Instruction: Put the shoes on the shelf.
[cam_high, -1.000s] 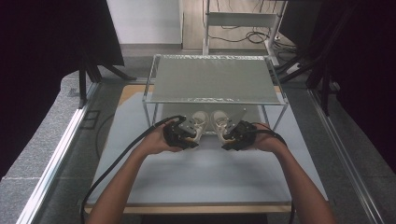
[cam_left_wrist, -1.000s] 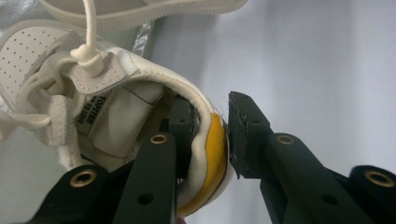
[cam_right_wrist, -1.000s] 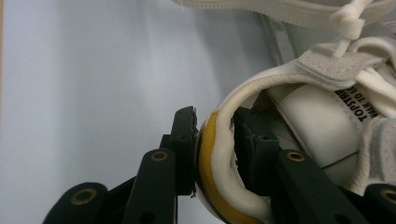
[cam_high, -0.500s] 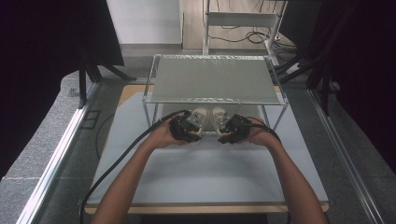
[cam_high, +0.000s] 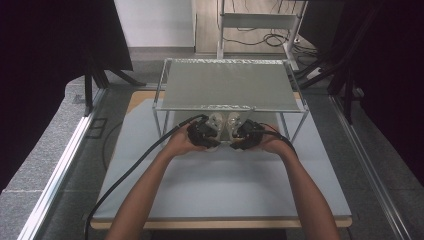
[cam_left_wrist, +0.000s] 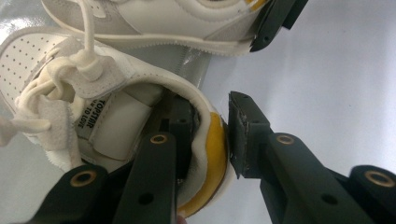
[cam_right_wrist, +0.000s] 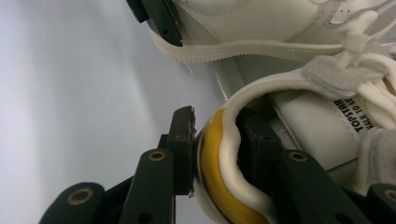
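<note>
A: Where are the two shoes?

B: Side by side on the desk, just under the front edge of the wire shelf (cam_high: 230, 85), toes pointing away from the person.

A: And the grip?

B: The left gripper (cam_left_wrist: 205, 135) is clamped on the yellow heel of the left shoe (cam_left_wrist: 93, 93), one jaw inside the collar; the right gripper (cam_right_wrist: 217, 140) holds the right shoe (cam_right_wrist: 299, 107) likewise. Both forearms reach forward, level and parallel.

A: Next?

B: Probably pushing them straight in under the shelf.
</note>
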